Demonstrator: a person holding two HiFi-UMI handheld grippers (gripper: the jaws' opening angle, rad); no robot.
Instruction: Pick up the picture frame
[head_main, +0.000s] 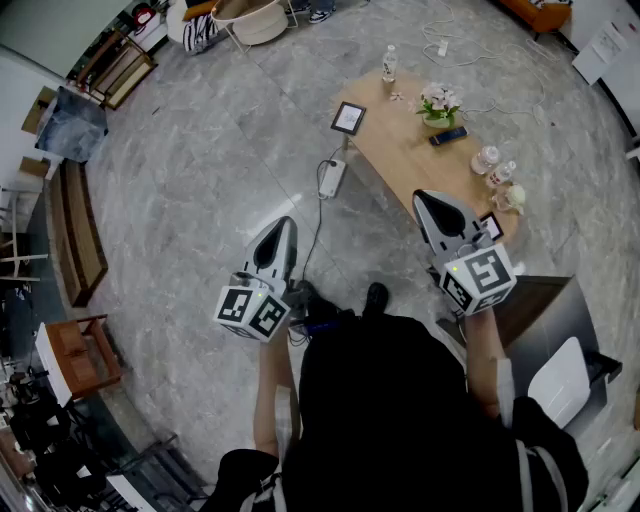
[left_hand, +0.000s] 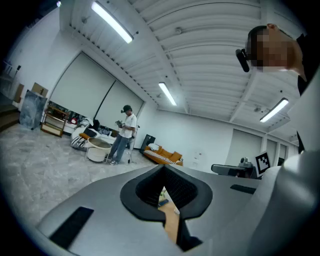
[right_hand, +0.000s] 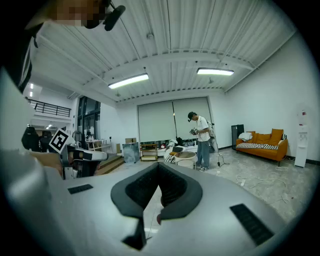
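Observation:
The picture frame (head_main: 348, 118), black-edged with a white picture, stands at the left end of a long wooden table (head_main: 400, 150). A second small frame (head_main: 492, 226) sits at the table's near end, close beside my right gripper. My left gripper (head_main: 284, 223) hangs over the grey floor, well short of the table, jaws together and empty. My right gripper (head_main: 421, 198) hovers over the table's near part, also shut with nothing in it. In the left gripper view the left gripper (left_hand: 163, 172) shows a sliver of the table through its slit. The right gripper (right_hand: 158, 168) points out across the room.
On the table are a flower pot (head_main: 438, 105), a dark phone (head_main: 448, 135) and bottles (head_main: 487, 158). A white power strip (head_main: 331, 178) with its cable lies on the floor beside it. A person (right_hand: 201, 140) stands far off near an orange sofa (right_hand: 262, 142).

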